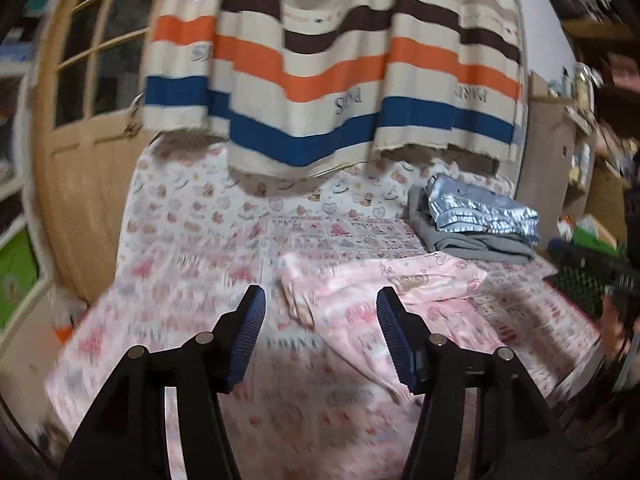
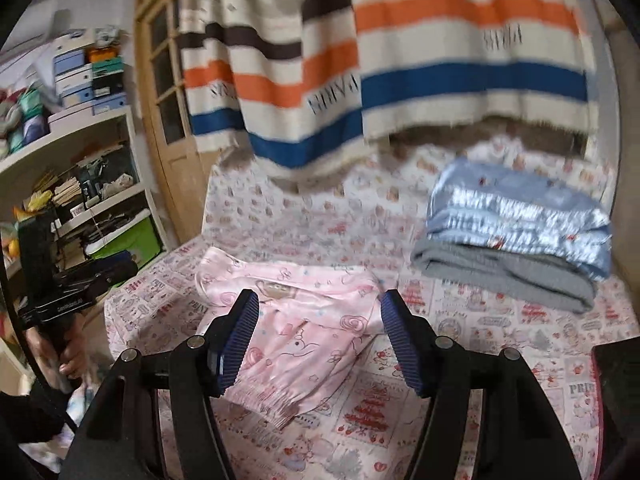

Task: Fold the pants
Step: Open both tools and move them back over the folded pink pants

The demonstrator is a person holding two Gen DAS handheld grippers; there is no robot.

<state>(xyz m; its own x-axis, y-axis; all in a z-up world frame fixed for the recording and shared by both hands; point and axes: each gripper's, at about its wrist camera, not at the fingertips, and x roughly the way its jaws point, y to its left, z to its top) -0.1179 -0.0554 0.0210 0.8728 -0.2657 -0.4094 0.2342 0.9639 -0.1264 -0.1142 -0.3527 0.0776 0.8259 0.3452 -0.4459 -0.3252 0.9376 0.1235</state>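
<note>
Pink satin pants with a cartoon print lie loosely folded on the patterned sheet. They also show in the right wrist view, with the elastic waistband toward me. My left gripper is open and empty, above the sheet at the left edge of the pants. My right gripper is open and empty, hovering over the middle of the pants. The left gripper's body and the hand that holds it show at the left of the right wrist view.
A pile of folded clothes, shiny blue on grey, sits at the back right of the sheet. A striped curtain hangs behind. A wooden door and cluttered shelves stand at the left. A dark crate is at the right.
</note>
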